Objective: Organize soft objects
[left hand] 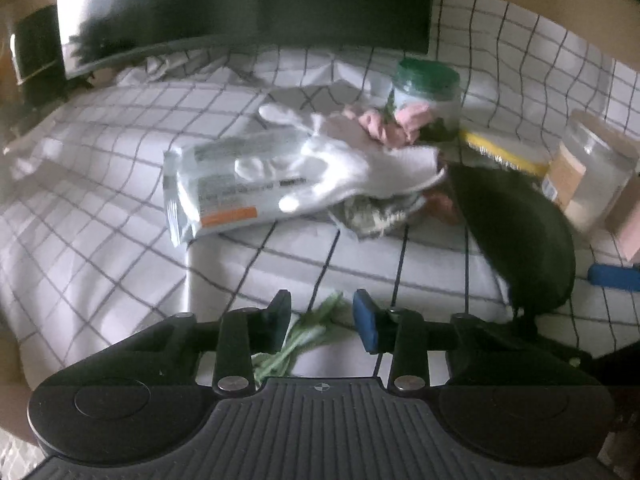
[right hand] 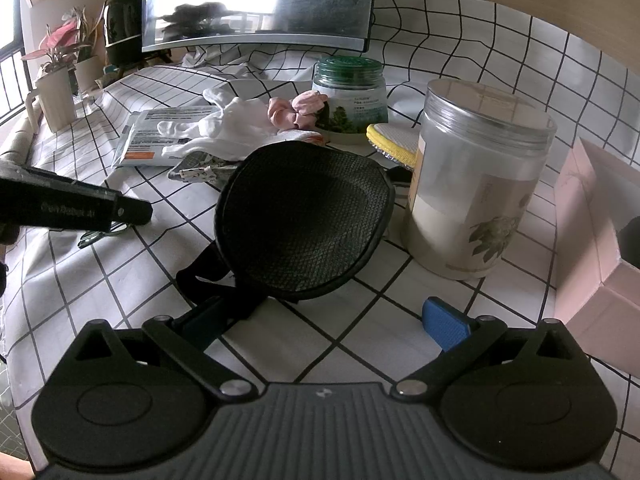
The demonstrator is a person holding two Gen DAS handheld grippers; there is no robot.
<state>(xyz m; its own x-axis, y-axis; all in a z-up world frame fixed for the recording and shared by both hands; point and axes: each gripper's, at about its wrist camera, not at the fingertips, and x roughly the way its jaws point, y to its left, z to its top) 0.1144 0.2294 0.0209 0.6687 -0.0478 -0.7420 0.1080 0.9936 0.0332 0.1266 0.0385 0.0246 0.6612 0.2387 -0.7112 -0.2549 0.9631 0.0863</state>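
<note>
In the left wrist view, the left gripper (left hand: 322, 320) is seen low over a white cloth with a black grid (left hand: 100, 240), its fingers set a narrow gap apart with nothing clamped between them. A thin green strip of soft material (left hand: 304, 336) lies on the cloth under and just behind the gap; whether it is touched cannot be told. Further off, a white fabric glove (left hand: 320, 168) is draped over a flat white plastic packet with an orange label (left hand: 208, 196). A crumpled pink cloth (left hand: 380, 124) rests against a green-lidded clear jar (left hand: 428, 96). A black mesh pouch (left hand: 516, 232) lies to the right, near a tall clear plastic jar (left hand: 592, 172). This view is blurred.

In the right wrist view, the right gripper (right hand: 324, 320) is shown with its fingers spread wide. The black mesh pouch (right hand: 304, 220) lies just ahead of them, and its black strap (right hand: 212, 276) reaches to the left finger; contact cannot be confirmed. The tall clear plastic jar (right hand: 476, 184) stands to its right, beside a pink cardboard box (right hand: 592, 216). Behind are seen the white fabric glove (right hand: 224, 128), the crumpled pink cloth (right hand: 296, 110), the green-lidded clear jar (right hand: 348, 96) and a yellow-edged pad (right hand: 392, 140). The left gripper (right hand: 132, 212) enters from the left.
</note>
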